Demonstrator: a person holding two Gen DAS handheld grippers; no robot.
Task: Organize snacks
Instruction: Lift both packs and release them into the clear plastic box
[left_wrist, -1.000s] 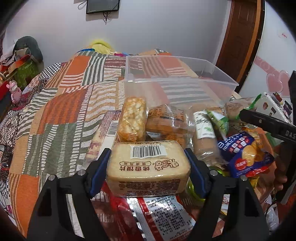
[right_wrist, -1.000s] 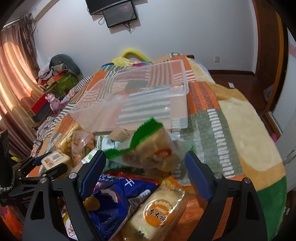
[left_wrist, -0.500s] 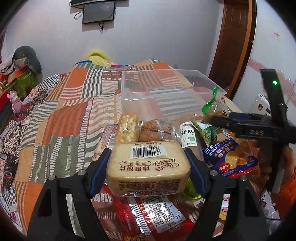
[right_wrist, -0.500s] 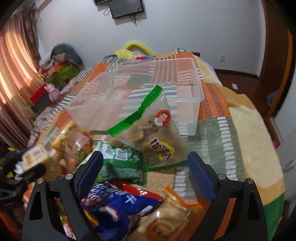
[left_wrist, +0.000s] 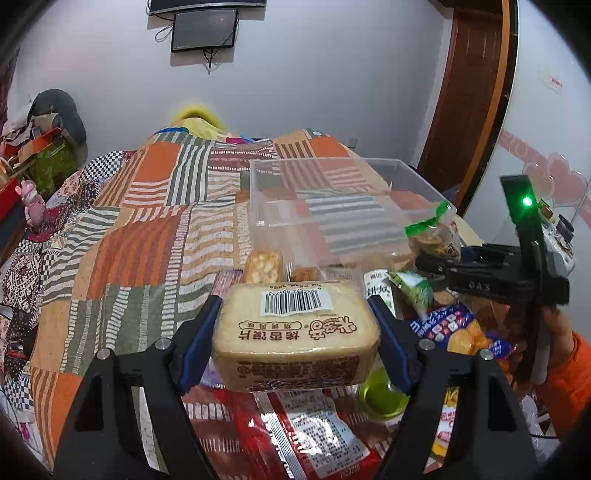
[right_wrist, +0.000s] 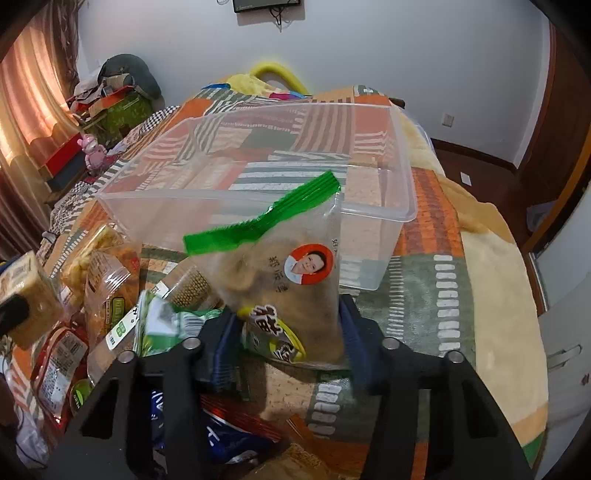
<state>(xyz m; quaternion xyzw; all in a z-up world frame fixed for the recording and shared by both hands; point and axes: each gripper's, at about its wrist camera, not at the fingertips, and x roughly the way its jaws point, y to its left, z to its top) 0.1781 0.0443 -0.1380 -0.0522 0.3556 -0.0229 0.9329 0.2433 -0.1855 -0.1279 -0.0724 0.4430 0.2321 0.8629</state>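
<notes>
My left gripper (left_wrist: 295, 334) is shut on a tan bread-slice pack (left_wrist: 295, 332) with a barcode, held above the snack pile. My right gripper (right_wrist: 286, 330) is shut on a clear green-topped snack bag (right_wrist: 284, 273) with a round red face label, lifted just in front of the clear plastic bin (right_wrist: 369, 212). The bin (left_wrist: 258, 206) looks empty and sits on the patchwork bed cover. The right gripper (left_wrist: 436, 260) with its bag (left_wrist: 436, 232) also shows at the right of the left wrist view. The bread pack (right_wrist: 26, 291) shows at the left edge of the right wrist view.
A pile of snacks lies before the bin: a popcorn-like bar (left_wrist: 263, 266), a blue bag (left_wrist: 458, 332), red packs (left_wrist: 314, 435), green packs (right_wrist: 166, 325). The patchwork blanket (left_wrist: 129, 240) stretches left. A door (left_wrist: 472, 92) and a white cabinet stand to the right.
My right gripper has closed on the green-topped bag and raised it toward the bin. My left gripper has risen with the bread pack still in it.
</notes>
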